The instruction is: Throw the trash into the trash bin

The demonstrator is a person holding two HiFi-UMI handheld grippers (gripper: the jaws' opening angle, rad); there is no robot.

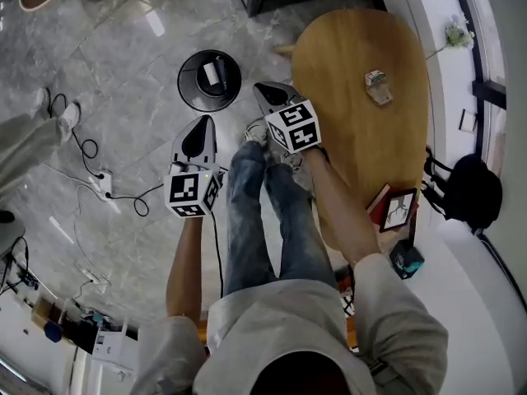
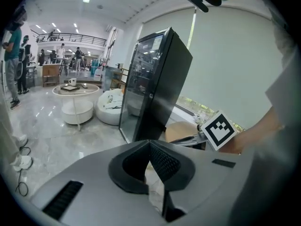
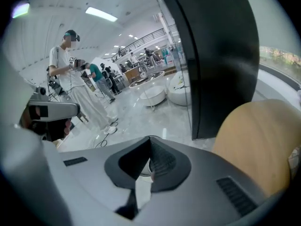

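A round black trash bin [image 1: 209, 79] stands on the grey floor with a white item [image 1: 212, 74] inside it. In the head view my left gripper [image 1: 200, 127] hovers just below the bin, pointing at it. My right gripper [image 1: 266, 90] is beside the bin's right rim, near the edge of the wooden table [image 1: 354, 146]. A small crumpled piece of trash [image 1: 377, 87] lies on the table's far part. In the left gripper view the left gripper [image 2: 149, 144] has its jaws meeting at the tips. The right gripper [image 3: 150, 139] is likewise shut, and I see nothing held in either.
A tall black cabinet [image 2: 155, 86] stands beyond the table. A framed picture [image 1: 398, 210], a teal object [image 1: 406, 259] and a black bag [image 1: 473, 189] sit at the table's near right. Cables and a power strip [image 1: 103, 183] lie on the floor at left, near another person's legs [image 1: 33, 138].
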